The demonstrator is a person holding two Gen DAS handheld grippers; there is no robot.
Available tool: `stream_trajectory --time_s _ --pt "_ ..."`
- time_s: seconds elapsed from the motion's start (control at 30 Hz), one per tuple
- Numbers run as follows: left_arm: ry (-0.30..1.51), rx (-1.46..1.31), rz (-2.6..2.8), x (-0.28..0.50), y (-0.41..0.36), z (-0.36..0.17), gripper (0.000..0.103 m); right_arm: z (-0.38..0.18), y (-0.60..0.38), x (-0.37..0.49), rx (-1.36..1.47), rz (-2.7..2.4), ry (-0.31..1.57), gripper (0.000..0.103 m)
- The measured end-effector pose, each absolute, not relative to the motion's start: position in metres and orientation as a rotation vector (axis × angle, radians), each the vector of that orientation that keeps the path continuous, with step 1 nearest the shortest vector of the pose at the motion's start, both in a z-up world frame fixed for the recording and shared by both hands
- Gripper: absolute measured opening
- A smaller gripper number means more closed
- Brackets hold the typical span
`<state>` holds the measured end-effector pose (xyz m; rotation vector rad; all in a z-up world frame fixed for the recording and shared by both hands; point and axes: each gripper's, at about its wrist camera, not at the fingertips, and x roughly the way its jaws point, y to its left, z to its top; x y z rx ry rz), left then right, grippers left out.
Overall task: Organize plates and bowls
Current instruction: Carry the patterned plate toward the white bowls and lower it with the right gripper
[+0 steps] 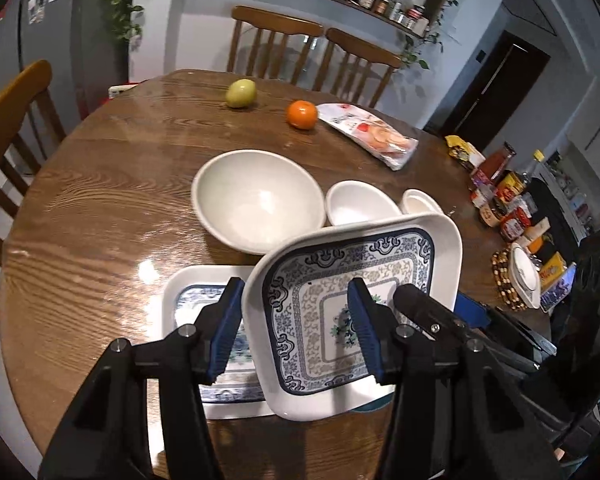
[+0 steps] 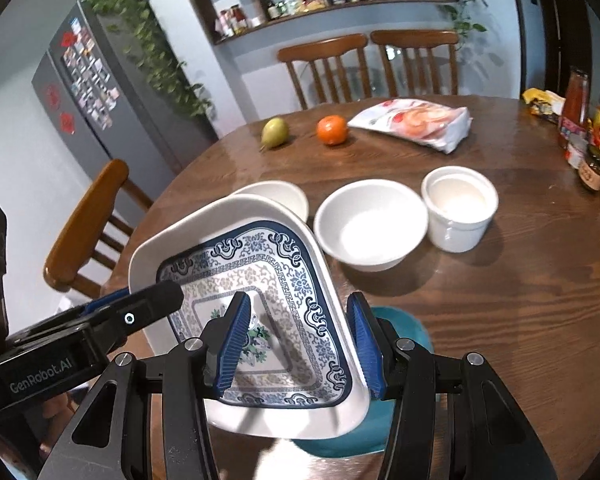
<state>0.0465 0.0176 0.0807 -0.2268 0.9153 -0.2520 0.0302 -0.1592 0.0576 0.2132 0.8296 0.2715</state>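
Blue pads of my left gripper clamp the left rim of a patterned square plate; from what I see, my right gripper clamps its opposite rim. I hold the plate tilted, lifted over a matching plate flat on the wooden table and a teal dish. Beyond sit a large bowl, small bowl and white cup, near a pear, orange and snack bag
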Motion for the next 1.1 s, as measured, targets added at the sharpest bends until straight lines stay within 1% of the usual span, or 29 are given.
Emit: stream_trajectory --time_s 0.3,0.53,0.93,1.0,1.1 --pt "0.925 -0.252 -0.18 0.046 0.048 0.074 0.05 0.04 -0.125 0.035 0.17 0.344 0.915 0.053" --pt "0.978 -0.234 -0.113 0.057 0.059 0.056 0.05 0.019 -0.105 0.042 0.147 0.375 1.003 0.053" --pt "1.02 -0.243 -0.104 0.075 0.065 0.033 0.051 -0.006 -0.094 0.057 0.133 0.378 1.065 0.053" --pt "1.038 -0.244 -0.113 0.077 0.064 0.029 0.054 -0.01 -0.095 0.06 0.145 0.378 1.075 0.053" --pt "1.046 -0.241 -0.124 0.08 0.065 0.021 0.056 -0.012 -0.096 0.062 0.149 0.382 1.079 0.053"
